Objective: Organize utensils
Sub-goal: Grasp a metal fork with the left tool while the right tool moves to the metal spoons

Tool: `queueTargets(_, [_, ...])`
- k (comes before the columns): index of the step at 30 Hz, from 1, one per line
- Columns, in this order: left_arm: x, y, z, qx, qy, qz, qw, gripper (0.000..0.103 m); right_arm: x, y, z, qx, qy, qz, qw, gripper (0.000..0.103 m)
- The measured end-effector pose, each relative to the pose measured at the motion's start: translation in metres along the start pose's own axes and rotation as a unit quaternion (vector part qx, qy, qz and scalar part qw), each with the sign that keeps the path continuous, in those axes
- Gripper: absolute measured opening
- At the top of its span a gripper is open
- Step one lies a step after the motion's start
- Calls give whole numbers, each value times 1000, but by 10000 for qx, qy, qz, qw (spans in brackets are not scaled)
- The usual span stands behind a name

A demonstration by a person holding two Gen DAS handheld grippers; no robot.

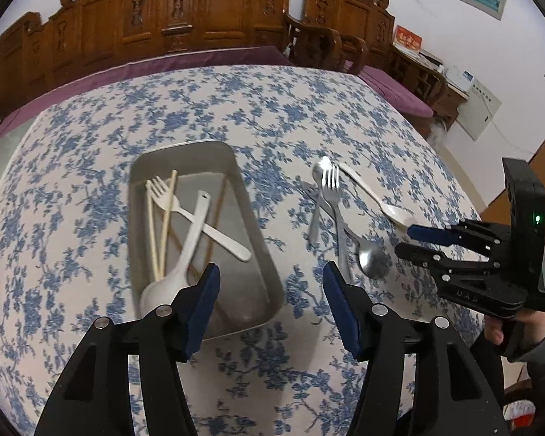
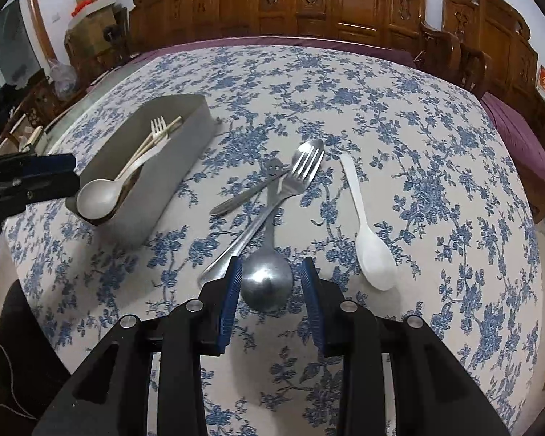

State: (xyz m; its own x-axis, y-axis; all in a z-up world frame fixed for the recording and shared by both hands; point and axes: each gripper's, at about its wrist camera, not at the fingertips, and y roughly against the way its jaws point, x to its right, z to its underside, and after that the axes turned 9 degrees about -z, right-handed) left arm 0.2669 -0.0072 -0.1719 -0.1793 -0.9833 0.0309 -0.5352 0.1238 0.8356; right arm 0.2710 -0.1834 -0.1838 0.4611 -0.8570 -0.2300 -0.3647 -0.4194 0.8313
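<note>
A grey metal tray [image 1: 261, 239] [image 2: 178, 178] holds a white plastic fork [image 1: 200, 218], a white spoon [image 1: 178, 272] [image 2: 98, 192] and several chopsticks [image 1: 163, 225]. To its right on the cloth lie a metal spoon [image 2: 267, 283] [image 1: 372, 258], a metal fork [image 2: 301, 167] [image 1: 332, 189], other metal utensils crossed over each other, and a white plastic spoon [image 2: 376, 258] [image 1: 381, 203]. My left gripper [image 1: 270, 290] is open and empty over the tray's near end. My right gripper [image 2: 270, 272] [image 1: 407, 241] is open, its fingers on either side of the metal spoon's bowl.
The table has a blue floral cloth [image 1: 272, 116] [image 2: 418, 145]. Carved wooden chairs [image 1: 200, 11] [image 2: 327, 0] and purple cushions stand behind it. Cardboard boxes [image 2: 91, 18] are stacked at the far left.
</note>
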Motion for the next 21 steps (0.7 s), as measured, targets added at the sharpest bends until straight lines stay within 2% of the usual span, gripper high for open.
queueTargets(9, [40, -25, -13, -103, -268, 206, 9994, 56, 13, 12, 14, 49, -154, 26, 9999, 36])
queueTargets(11, [50, -32, -16, -141, -331, 259, 9990, 51, 18, 14, 21, 51, -236, 13, 9997, 37])
queueTargets(14, [68, -48, -20, -261, -462, 379, 9979, 44, 24, 16, 32, 80, -332, 3, 9994, 57])
queueTargets(17, [83, -64, -25, -400, -538, 422, 9969, 37, 27, 19, 39, 98, -383, 60, 9992, 66])
queueTargets(19, [89, -74, -27, -465, -562, 434, 9964, 32, 29, 21, 44, 127, -406, 91, 9991, 67])
queueTargets(21, [95, -85, -29, -564, -600, 379, 9959, 26, 32, 24, 46, 156, -451, 90, 9988, 78])
